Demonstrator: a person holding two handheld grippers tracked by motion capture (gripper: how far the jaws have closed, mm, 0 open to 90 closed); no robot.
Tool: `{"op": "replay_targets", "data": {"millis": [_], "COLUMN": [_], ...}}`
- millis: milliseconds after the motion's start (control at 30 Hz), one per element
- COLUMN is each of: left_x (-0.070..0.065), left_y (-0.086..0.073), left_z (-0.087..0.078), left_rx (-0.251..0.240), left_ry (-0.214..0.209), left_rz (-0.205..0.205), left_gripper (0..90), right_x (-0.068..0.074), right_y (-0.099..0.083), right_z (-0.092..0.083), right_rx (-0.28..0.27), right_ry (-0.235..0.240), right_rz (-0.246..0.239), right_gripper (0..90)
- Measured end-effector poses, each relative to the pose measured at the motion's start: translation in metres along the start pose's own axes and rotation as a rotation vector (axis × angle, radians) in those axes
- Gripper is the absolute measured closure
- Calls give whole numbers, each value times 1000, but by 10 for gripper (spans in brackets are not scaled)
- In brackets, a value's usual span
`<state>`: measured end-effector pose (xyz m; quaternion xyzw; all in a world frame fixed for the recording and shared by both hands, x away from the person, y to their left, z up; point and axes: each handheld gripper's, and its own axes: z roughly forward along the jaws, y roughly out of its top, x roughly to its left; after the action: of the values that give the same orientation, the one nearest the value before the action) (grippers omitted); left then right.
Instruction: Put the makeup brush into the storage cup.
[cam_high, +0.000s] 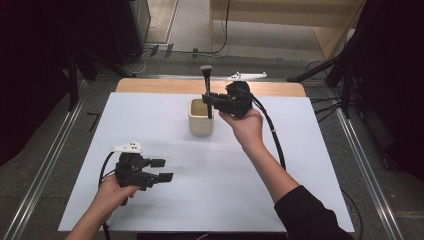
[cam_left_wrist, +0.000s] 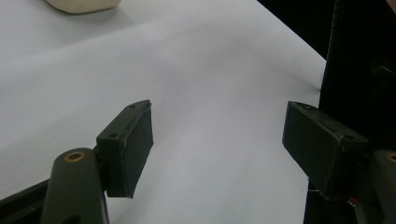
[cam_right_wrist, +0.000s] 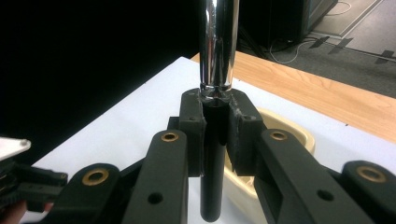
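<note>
A black-handled brush (cam_high: 206, 85) with a chrome ferrule (cam_right_wrist: 218, 46) stands upright, bristles up. My right gripper (cam_high: 209, 99) is shut on its handle (cam_right_wrist: 212, 186) just below the ferrule. The handle's lower end hangs at the mouth of a cream cup (cam_high: 201, 120), which sits mid-table toward the far side; the cup's rim (cam_right_wrist: 299, 135) lies just behind the right gripper (cam_right_wrist: 216, 116). Near the front left, my left gripper (cam_high: 163, 169) rests low over the white sheet, open, with nothing between its pads (cam_left_wrist: 128, 144). The cup's base (cam_left_wrist: 81, 4) peeks in at the top of the left gripper view.
A white sheet (cam_high: 210, 170) covers the table, with a bare wooden strip (cam_high: 165, 86) along the far edge. Metal rails (cam_high: 45, 165) run along the floor on both sides. Dark stands and cables (cam_high: 345, 65) crowd the far right; a black cabinet (cam_high: 125, 30) stands far left.
</note>
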<state>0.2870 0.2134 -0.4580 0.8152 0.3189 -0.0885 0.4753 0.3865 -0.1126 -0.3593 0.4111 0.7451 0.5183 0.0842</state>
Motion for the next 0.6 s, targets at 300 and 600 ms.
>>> {"op": "replay_targets", "data": {"millis": [300,600], "left_x": [0,0], "left_y": [0,0], "left_z": [0,0], "left_rx": [5,12], "left_ry": [0,-3], "left_rz": [4,10], "left_gripper": [252,252], "right_x": [-5,-8], "right_y": [8,7], "right_z": [13,24], "right_rx": [-15,-41], "right_ry": [-35,-83], "right_rz": [12,-2], "right_gripper": [793,792]}}
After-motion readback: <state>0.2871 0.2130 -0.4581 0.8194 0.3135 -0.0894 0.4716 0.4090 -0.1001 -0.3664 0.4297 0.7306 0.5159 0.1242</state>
